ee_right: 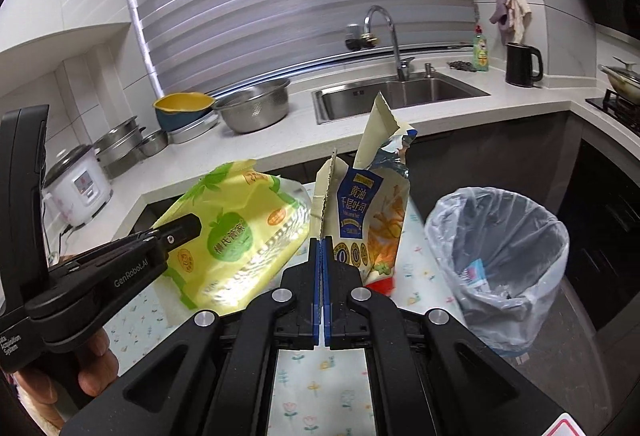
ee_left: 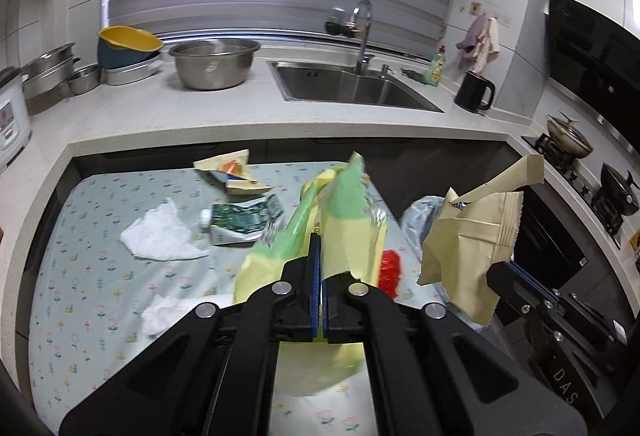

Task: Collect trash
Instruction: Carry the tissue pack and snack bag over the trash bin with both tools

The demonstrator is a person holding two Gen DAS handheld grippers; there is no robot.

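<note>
My left gripper (ee_left: pixel 318 248) is shut on a yellow-green plastic bag (ee_left: pixel 352 220), which hangs above the floral-cloth table (ee_left: pixel 80 256). To its right, my right gripper (ee_left: pixel 500 274) is shut on a cream bread wrapper (ee_left: pixel 468 236). In the right wrist view the right gripper (ee_right: pixel 322 246) pinches that wrapper (ee_right: pixel 372 211), blue-labelled, and the left gripper (ee_right: pixel 188 228) holds the bag (ee_right: pixel 240 236) beside it. A lined trash bin (ee_right: pixel 500 256) stands open on the floor to the right. A white tissue (ee_left: pixel 160 232), a green carton (ee_left: pixel 240 220), a torn wrapper (ee_left: pixel 232 171) and a small tissue (ee_left: pixel 164 312) lie on the table.
A red item (ee_left: pixel 390 270) lies near the table's right edge. The counter behind holds a sink (ee_left: pixel 352 83), a steel bowl (ee_left: pixel 214 61), a rice cooker (ee_right: pixel 78 191) and a black kettle (ee_left: pixel 476 91). A stove with pans (ee_left: pixel 572 143) is at right. A hand (ee_right: pixel 92 368) grips the left tool.
</note>
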